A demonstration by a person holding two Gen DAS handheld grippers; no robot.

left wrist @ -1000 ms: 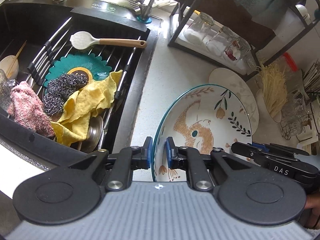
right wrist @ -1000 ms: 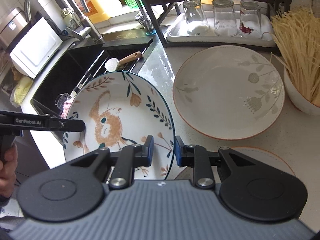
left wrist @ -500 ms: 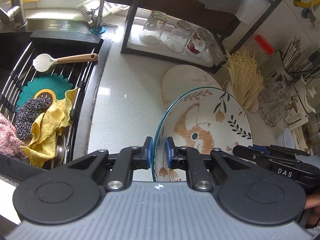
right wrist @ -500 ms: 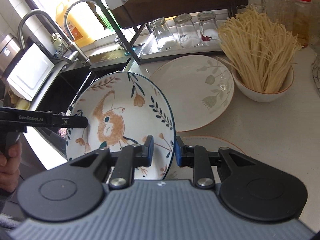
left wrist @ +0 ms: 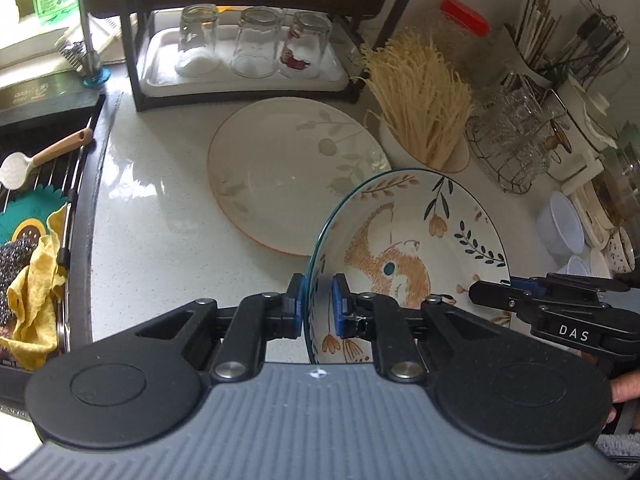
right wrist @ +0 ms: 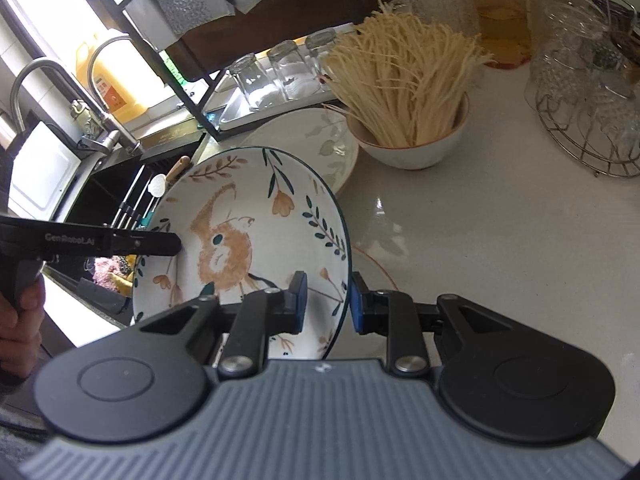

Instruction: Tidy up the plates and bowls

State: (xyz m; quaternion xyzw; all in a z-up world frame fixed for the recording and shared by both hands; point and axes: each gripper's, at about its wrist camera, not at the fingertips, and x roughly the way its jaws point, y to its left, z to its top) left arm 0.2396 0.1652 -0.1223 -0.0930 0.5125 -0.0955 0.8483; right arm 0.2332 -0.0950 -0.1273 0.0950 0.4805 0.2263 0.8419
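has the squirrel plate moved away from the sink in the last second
Yes. Held by both grippers, the squirrel plate has moved right, away from the sink, toward the noodle bowl.

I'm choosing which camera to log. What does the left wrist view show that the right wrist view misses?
Left only: the yellow cloth in the sink and the plastic tubs. Right only: the faucet and orange jug. Both: the squirrel plate gripped by the left hand-held gripper and right hand-held gripper, the pale plate, the noodle bowl.
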